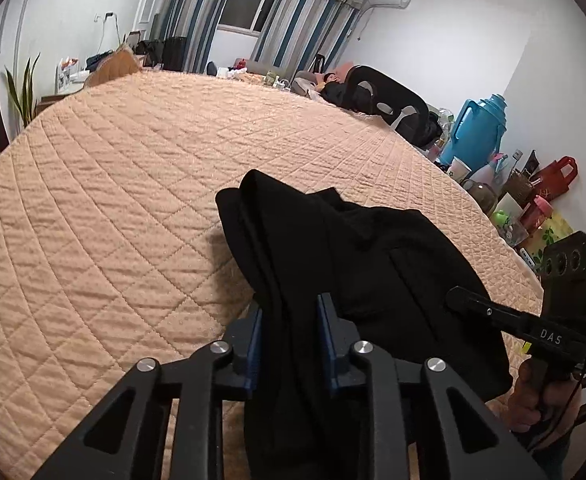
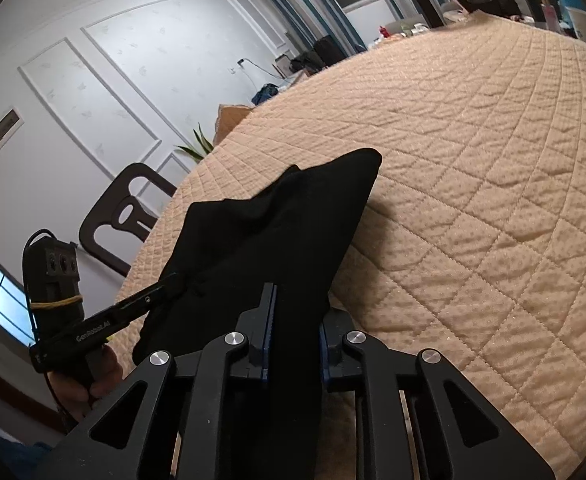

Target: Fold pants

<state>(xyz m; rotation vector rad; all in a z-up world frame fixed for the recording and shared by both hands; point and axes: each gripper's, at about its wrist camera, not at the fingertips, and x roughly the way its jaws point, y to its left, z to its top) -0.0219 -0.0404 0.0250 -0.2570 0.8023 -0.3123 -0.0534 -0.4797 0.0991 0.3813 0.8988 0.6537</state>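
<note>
Left wrist view: left gripper (image 1: 289, 336) and right gripper (image 2: 295, 336) both clamp black pants (image 1: 373, 264).

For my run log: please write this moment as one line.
left gripper: shut on pants | right gripper: shut on pants | pants: over quilt

Peach quilted bed cover (image 1: 113, 184) — wide, diamond-stitched; blue plastic thermos jug (image 1: 475, 130) off its right edge; dark wooden chair (image 2: 127, 216) beside left edge.

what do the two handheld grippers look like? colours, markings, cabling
Both are matte black linkage frames with silver pivot pins and blue pads lining the jaws. The left gripper reads "GenRobot.AI", with a yellow band around its black sensor block. The right gripper reads "DAS". Thin black cables trail from both.
</note>
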